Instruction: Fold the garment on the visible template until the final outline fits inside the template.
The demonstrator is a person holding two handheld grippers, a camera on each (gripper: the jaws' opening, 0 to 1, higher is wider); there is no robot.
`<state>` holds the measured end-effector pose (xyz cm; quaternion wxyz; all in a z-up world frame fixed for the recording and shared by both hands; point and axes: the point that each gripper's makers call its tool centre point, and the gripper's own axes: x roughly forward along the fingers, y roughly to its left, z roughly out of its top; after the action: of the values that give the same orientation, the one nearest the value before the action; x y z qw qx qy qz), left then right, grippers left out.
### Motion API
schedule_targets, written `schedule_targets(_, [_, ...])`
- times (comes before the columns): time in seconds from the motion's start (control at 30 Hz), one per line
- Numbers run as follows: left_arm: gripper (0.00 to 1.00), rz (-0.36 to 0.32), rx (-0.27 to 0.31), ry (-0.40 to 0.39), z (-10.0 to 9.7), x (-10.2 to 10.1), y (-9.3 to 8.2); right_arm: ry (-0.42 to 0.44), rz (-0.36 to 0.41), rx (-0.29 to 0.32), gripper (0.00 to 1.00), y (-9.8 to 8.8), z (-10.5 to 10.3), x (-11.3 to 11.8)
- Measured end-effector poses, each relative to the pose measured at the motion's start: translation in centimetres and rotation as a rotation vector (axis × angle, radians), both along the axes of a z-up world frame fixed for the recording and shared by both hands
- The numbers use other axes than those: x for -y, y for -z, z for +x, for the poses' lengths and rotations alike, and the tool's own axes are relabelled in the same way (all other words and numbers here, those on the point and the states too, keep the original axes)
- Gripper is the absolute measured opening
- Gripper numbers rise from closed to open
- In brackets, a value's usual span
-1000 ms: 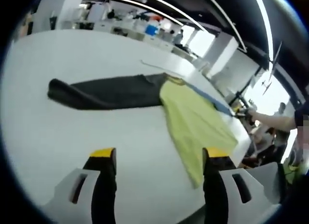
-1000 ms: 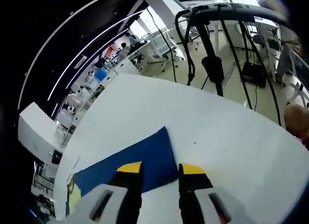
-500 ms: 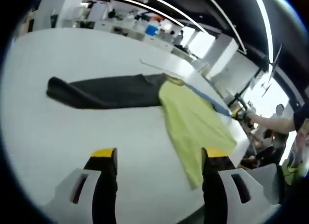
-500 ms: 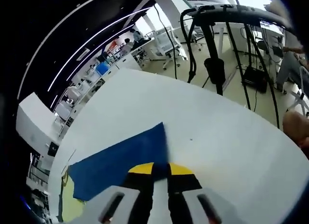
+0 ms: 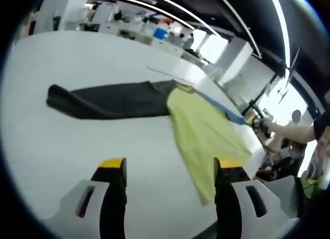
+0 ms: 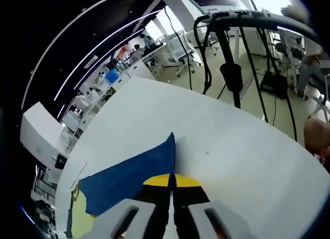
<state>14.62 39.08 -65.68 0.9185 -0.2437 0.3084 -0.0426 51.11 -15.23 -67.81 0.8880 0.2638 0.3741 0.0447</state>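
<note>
Table (image 5: 62, 141), white and broad, takes up most of both views. One garment lies on it in the left gripper view: dark grey trouser part (image 5: 108, 98) stretched across the middle-left of the frame, w/ a yellow-green part (image 5: 206, 141) running from frame centre down to the lower right, where its tip passes behind the right jaw. One blue template sheet (image 6: 131, 174) shows in the right gripper view, lower left of centre, flat on the table w/ one corner pointing up at frame centre; in the left gripper view it's just a thin blue strip along the far edge of the yellow-green cloth, at right of centre.

Left gripper (image 5: 170, 167) sits at the bottom of its view, jaws spread wide, nothing between them, bare table under them. Right gripper (image 6: 171, 181) at the bottom of its own view has its yellow-tipped jaws pressed together right at the near edge of the blue sheet, apparently pinching that edge; can't say for certain how much material is caught.

Around: 1 person's arm (image 5: 289, 131) reaches in at the right edge of the left gripper view, near the far end of the blue strip. Black stand w/ cables (image 6: 229, 69) rises beyond the table, upper right of the right gripper view. Desks and chairs (image 6: 172, 46) in the background, upper centre. Ceiling light strips (image 5: 170, 10) run across the top of the left gripper view, several, not countable exactly.
</note>
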Motion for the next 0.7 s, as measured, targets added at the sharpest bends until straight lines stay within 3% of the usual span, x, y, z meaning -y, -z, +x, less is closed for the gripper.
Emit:
schedule_targets(0.23, [0.64, -0.005, 0.015, 0.002, 0.3, 0.1, -0.1, -0.041, 0.006, 0.047, 0.0, -2.3, 0.7, -1.5])
schedule_targets(0.33, [0.64, -0.017, 0.031, 0.0, 0.6, 0.3, -0.3, -0.098, 0.012, 0.081, 0.0, -3.7, 1.3, -2.9])
schedule_targets(0.5, [0.64, -0.019, 0.047, 0.014, 1.0, 0.7, -0.7, -0.238, 0.008, 0.168, 0.0, -6.9, 2.4, -7.0])
schedule_targets(0.7, [0.64, -0.029, 0.073, 0.01, 1.4, 0.7, -1.1, -0.339, 0.047, 0.227, 0.0, -9.8, 3.1, -11.7])
